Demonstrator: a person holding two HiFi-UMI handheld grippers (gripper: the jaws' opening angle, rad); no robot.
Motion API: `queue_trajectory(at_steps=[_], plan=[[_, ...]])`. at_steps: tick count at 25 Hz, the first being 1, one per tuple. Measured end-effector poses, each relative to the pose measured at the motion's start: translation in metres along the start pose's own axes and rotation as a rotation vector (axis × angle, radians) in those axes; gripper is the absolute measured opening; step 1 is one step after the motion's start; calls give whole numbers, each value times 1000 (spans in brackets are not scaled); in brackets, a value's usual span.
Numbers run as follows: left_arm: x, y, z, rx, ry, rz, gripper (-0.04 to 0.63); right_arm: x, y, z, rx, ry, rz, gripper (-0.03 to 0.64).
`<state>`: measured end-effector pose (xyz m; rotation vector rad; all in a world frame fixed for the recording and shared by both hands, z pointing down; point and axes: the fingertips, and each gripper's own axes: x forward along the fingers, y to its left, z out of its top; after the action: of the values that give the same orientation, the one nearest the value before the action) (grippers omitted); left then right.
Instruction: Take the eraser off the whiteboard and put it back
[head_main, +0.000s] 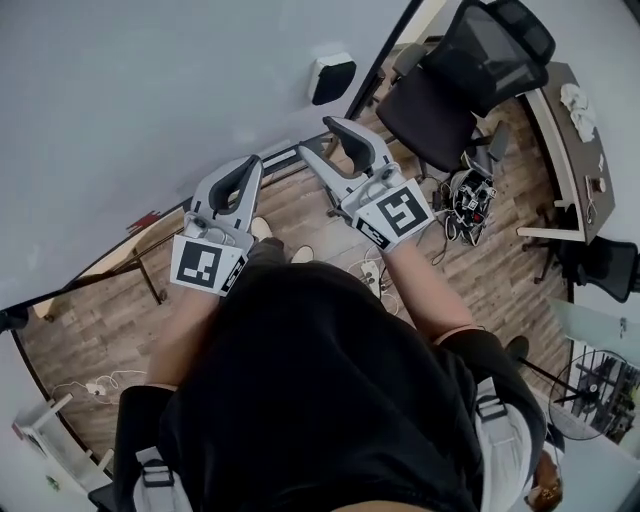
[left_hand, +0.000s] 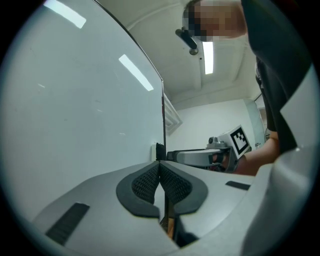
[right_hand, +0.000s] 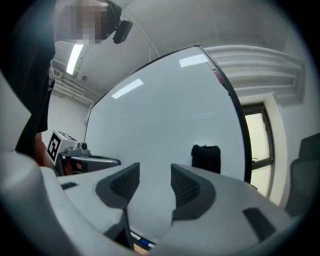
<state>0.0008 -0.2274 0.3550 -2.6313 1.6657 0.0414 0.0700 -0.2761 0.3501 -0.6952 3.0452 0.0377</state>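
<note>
The black eraser (head_main: 331, 78) sticks to the whiteboard (head_main: 150, 100), up and to the right of both grippers. My right gripper (head_main: 318, 137) is open, with its fingertips a short way below and left of the eraser and nothing between them. In the right gripper view the eraser (right_hand: 205, 158) shows on the board (right_hand: 165, 115) just right of the gap of the right gripper (right_hand: 155, 170). My left gripper (head_main: 255, 165) is shut and empty, pointing at the board further left. The left gripper view shows the left gripper (left_hand: 159, 166) with its pads pressed together beside the board (left_hand: 75, 100).
A black office chair (head_main: 460, 80) stands right of the board, with a desk (head_main: 570, 130) behind it. Cables and a power strip (head_main: 465, 200) lie on the wooden floor. The board's tray (head_main: 280, 158) runs under the grippers and holds markers (right_hand: 142, 243).
</note>
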Motion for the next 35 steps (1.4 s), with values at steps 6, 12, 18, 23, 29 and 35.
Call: queue_trajectory(at_steps=[6,12,18,23,29,35], plan=[[-19,2,-1,-5,-1,35,-5,3,26,-1,3,-8,71,103],[-19,5,2,-9,-13,28,-6,6,32,-2,-4,-14,74,21],[-20,9,4,-10,-17,31,-6,7,36,-4,-6,-12,73,0],[-18,7,0,-7,-7,27,-5,5,35,-4,-5,-12,68,0],[-19,7,-1,-4,-3,24,-5,4,37,-2,-9,-14,68,1],[-18,5,-2,-3,-4,18,-5,5,39,-4,-15,-9,70,0]])
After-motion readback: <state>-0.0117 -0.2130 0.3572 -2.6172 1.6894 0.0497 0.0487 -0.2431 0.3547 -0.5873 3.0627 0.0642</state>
